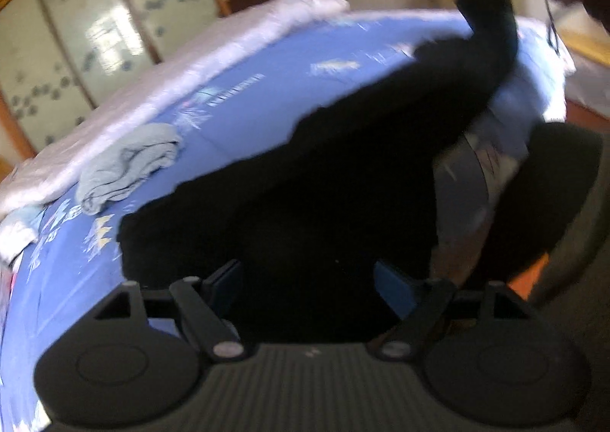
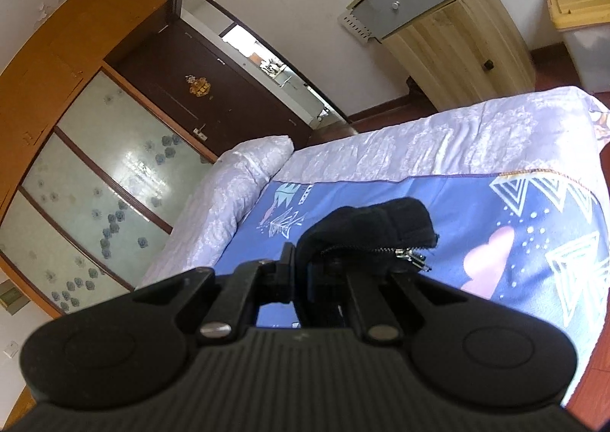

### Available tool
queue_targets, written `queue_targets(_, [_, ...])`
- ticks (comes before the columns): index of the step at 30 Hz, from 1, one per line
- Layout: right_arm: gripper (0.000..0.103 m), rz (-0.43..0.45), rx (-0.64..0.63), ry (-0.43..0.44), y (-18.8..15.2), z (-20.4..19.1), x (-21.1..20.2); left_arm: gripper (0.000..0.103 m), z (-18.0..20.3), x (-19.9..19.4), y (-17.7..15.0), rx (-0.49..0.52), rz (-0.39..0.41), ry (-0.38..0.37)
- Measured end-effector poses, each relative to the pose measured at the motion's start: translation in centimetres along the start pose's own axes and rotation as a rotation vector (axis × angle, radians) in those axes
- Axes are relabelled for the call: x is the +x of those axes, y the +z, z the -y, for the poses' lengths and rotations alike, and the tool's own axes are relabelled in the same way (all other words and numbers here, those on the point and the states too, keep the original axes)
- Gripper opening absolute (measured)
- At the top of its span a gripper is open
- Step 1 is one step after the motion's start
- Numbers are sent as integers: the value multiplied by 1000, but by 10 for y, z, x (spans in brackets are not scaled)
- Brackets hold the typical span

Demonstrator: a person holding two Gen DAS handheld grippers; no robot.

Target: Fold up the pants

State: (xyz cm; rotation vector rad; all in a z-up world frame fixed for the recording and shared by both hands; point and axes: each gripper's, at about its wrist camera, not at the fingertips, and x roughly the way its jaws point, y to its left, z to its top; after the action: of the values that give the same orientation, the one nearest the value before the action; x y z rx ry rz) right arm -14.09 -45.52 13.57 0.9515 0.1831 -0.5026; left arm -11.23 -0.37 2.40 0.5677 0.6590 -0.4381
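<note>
Bedroom w/ wardrobe (image 2: 87, 180) at 9 o'clock; bed's blue sheet (image 1: 267, 89) serves as folding surface. Black pants (image 1: 343, 180) sprawl across it, one end pulled up toward 1 o'clock, prob. to shake them straight. Right gripper (image 2: 301, 264) is clenched on the zipper (image 2: 381, 251) end. Left gripper (image 1: 309, 279) is spread wide, over cloth, gripping nothing. Grey garment (image 1: 129, 165) sits crumpled at 9.

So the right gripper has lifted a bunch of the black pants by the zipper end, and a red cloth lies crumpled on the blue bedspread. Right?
Nearly. The crumpled cloth is light blue-grey, not red, as the left wrist view shows. The rest holds: the right gripper holds the black pants at the zipper above the blue bedspread.
</note>
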Motion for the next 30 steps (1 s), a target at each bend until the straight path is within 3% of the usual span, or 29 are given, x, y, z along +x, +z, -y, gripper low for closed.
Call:
queue_targets(1, [8, 1, -1, -1, 0, 0, -1, 70, 4, 6, 1, 24, -20, -7])
queue_targets(3, [8, 0, 4, -4, 1, 0, -1, 22, 13, 16, -2, 76, -69, 23])
queue_targets(5, [8, 5, 6, -9, 4, -1, -2, 13, 7, 23, 1, 65, -73, 60])
queue_targets(7, [8, 18, 6, -9, 11, -3, -4, 11, -19, 10, 13, -50, -32, 67])
queue_targets(13, [8, 90, 47, 47, 38, -17, -26, 11, -132, -76, 54, -490, 261, 105])
queue_targets(17, [8, 133, 118, 144, 54, -28, -40, 11, -195, -131, 47, -741, 443, 121])
queue_targets(19, [8, 139, 128, 201, 57, -38, -41, 11, -218, -146, 40, -829, 497, 107])
queue_targets(21, [8, 132, 102, 232, 55, -54, -34, 11, -235, -141, 42, -870, 483, 119])
queue_targets(24, [8, 86, 46, 233, 44, -78, 0, 11, -258, -102, 60, -877, 385, 156])
queue_targets(28, [8, -8, 2, 131, 20, -104, 92, 11, -300, -12, 83, -893, 226, 167])
queue_targets(30, [8, -37, -26, 40, 5, -115, 143, 14, -316, 39, 92, -898, 163, 220])
